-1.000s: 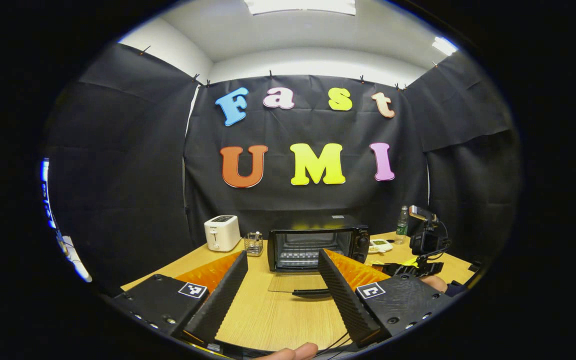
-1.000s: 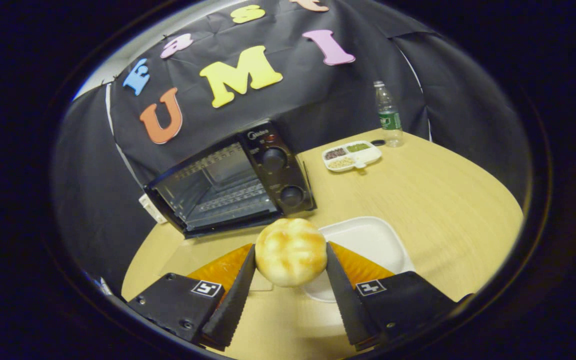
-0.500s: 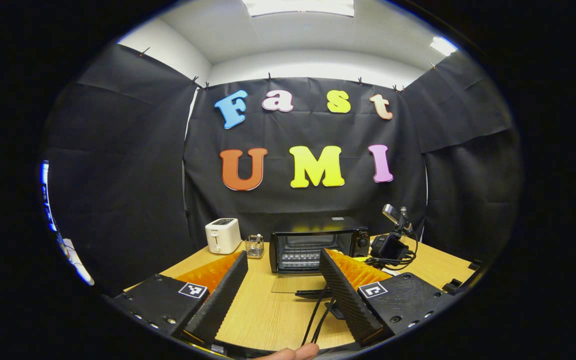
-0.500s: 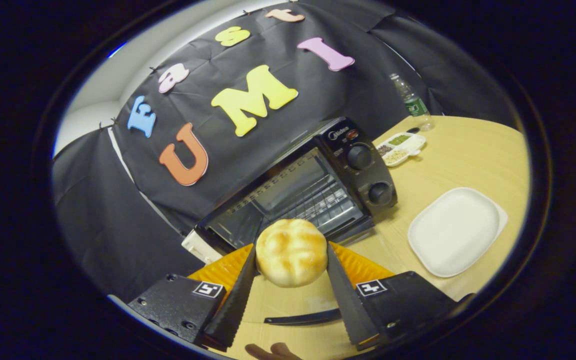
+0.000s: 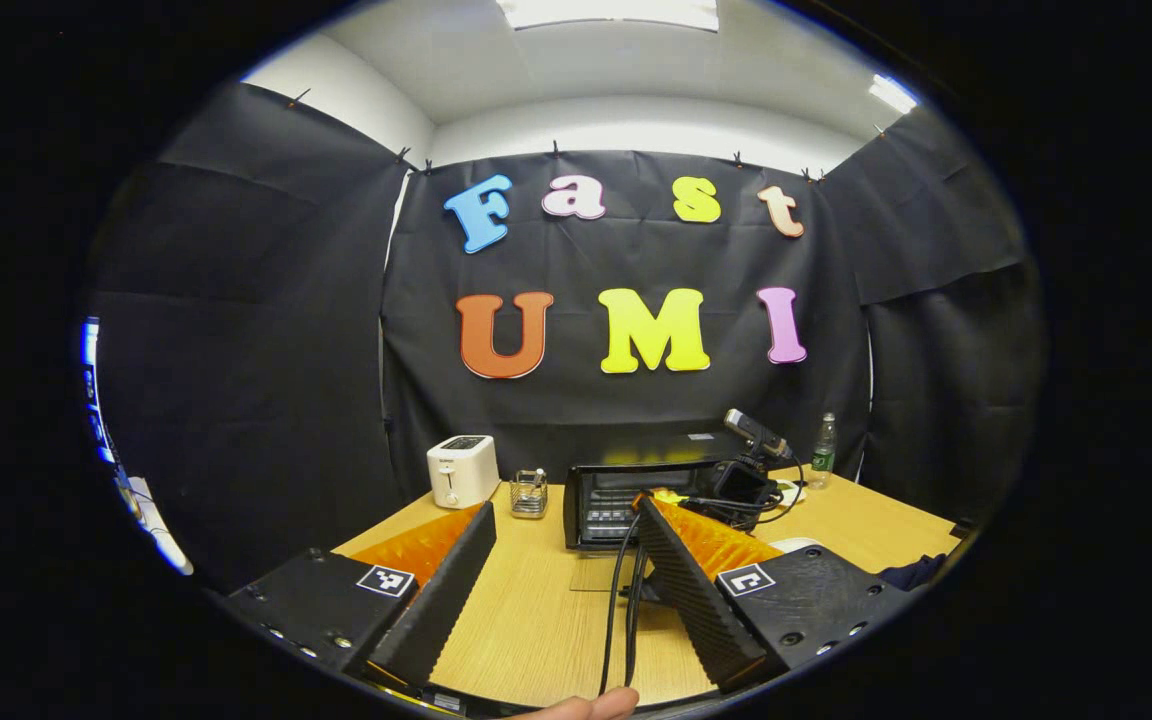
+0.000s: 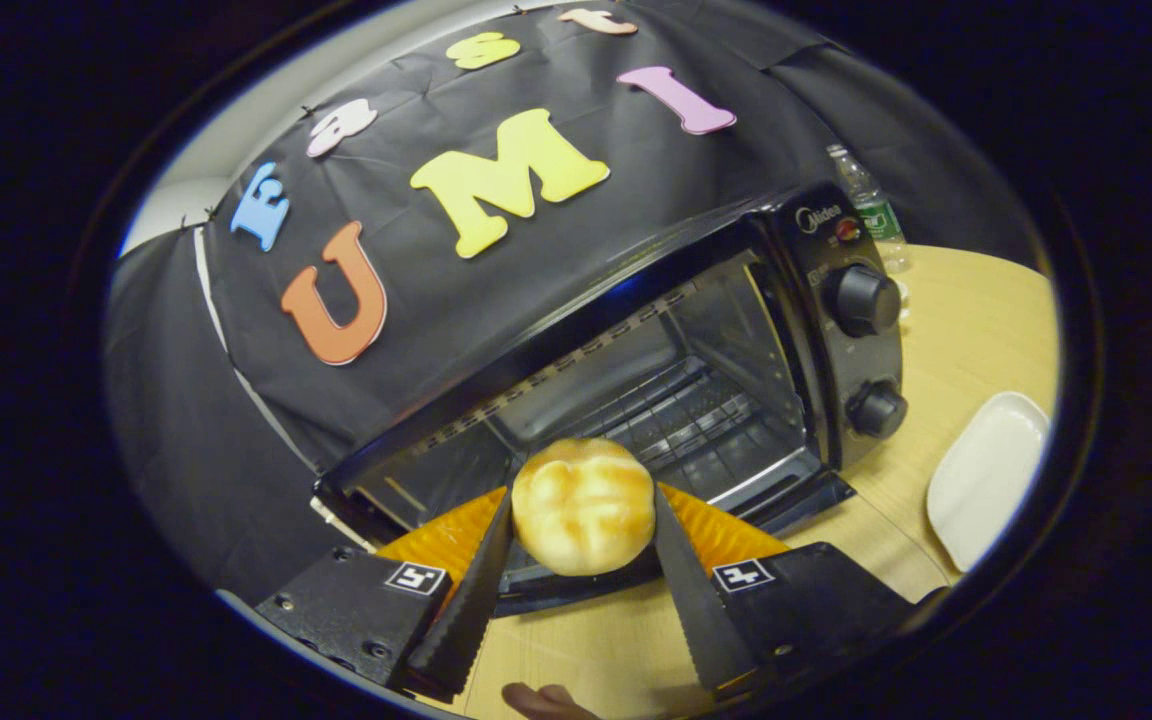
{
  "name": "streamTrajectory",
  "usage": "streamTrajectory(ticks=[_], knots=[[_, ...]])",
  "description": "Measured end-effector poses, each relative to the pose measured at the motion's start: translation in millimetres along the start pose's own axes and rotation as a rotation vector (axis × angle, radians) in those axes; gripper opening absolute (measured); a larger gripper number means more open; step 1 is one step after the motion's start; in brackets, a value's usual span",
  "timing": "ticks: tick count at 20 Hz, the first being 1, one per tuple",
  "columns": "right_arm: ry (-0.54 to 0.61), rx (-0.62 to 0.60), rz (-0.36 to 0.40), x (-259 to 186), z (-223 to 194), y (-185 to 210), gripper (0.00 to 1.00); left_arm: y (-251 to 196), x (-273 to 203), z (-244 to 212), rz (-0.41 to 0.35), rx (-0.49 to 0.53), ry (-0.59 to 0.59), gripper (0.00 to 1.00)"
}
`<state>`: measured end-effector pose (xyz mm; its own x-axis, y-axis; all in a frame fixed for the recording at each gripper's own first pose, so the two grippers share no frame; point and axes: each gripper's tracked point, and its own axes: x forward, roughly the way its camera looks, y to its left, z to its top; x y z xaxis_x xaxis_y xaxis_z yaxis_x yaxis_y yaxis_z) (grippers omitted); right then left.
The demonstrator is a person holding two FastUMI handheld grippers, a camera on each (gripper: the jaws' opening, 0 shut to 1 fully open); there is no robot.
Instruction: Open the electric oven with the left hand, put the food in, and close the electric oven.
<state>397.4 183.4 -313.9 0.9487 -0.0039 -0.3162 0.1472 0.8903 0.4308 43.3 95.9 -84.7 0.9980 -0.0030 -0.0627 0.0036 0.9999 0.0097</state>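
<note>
In the right gripper view my right gripper (image 6: 581,560) is shut on a golden bread roll (image 6: 582,505), both fingers pressed on its sides. Right behind the roll the black electric oven (image 6: 636,370) gapes open, its wire rack (image 6: 696,420) bare. In the left gripper view the left gripper (image 5: 561,575) stands open with nothing between its fingers, well back from the oven (image 5: 616,490) at the far side of the wooden table (image 5: 546,620). The right gripper (image 5: 741,480) with its trailing cable is at the oven's front there. The glass door (image 5: 601,572) lies flat.
A white toaster (image 5: 462,470) and a small clear holder (image 5: 529,494) stand left of the oven. A water bottle (image 5: 821,450) is at the back right. A white plate (image 6: 986,475) lies right of the oven. A fingertip (image 5: 586,707) shows at the bottom edge.
The right gripper has carried the roll from above the white plate leftward and up to the oven's open mouth. The left gripper has drifted slightly and stays open.
</note>
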Motion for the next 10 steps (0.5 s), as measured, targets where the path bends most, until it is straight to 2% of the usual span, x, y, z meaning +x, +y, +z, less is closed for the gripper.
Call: streamTrajectory(ticks=[5,10], knots=[[-0.085,-0.084,-0.012,41.2,28.5,-4.6,0.81,6.3,12.5,-15.7,0.008,-0.013,0.043,0.94],[-0.073,-0.18,0.033,60.6,27.4,4.2,0.81,6.5,19.7,-22.8,0.007,-0.025,0.061,0.94]])
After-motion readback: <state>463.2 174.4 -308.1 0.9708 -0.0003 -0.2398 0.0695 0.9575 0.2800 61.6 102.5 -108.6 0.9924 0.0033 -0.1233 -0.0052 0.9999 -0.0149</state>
